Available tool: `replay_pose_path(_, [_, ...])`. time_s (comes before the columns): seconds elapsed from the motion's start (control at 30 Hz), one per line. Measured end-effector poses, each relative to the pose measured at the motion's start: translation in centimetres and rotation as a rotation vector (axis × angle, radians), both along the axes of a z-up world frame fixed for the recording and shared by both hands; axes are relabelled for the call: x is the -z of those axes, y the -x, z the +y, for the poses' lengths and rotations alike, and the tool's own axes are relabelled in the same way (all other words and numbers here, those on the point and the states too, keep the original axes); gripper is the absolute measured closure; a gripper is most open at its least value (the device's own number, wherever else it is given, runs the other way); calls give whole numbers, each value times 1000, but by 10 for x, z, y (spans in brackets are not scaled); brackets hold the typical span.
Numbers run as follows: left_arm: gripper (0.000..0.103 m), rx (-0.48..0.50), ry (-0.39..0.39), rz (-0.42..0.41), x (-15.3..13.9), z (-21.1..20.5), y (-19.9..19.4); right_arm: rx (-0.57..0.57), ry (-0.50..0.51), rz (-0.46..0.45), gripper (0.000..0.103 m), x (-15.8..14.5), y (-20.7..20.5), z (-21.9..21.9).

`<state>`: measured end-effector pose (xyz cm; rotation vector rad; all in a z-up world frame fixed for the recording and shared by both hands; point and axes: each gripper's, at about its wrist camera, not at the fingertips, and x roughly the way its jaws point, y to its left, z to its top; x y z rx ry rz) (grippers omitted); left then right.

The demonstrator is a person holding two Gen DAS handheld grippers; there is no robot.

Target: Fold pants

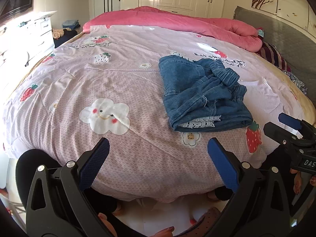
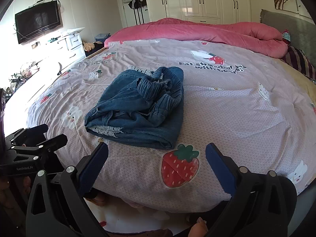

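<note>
Blue denim pants point(image 1: 201, 92) with white lace trim lie in a folded bundle on the pink printed bedspread point(image 1: 118, 79), elastic waistband on top. They also show in the right wrist view point(image 2: 142, 108). My left gripper point(image 1: 158, 150) is open and empty, at the bed's near edge, left of and short of the pants. My right gripper point(image 2: 157, 156) is open and empty, just short of the pants' near edge. The right gripper also shows at the right edge of the left wrist view point(image 1: 290, 126). The left gripper shows at the left of the right wrist view point(image 2: 45, 138).
A rolled pink quilt point(image 2: 197, 33) lies along the far side of the bed. A grey headboard point(image 2: 292, 27) and striped pillow point(image 2: 300, 61) are at the right. White drawers point(image 2: 73, 43) and a wall TV point(image 2: 37, 24) stand at the left. Wardrobes point(image 2: 201, 0) line the back wall.
</note>
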<state>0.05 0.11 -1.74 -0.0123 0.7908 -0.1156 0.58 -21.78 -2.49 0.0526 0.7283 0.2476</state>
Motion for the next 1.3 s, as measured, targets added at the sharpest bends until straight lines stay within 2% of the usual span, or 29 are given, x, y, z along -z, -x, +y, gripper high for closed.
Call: replay_pose_path(1.3, [9,-14,-17,-6,-4,0,2,14,13,5,4,1,0,-2])
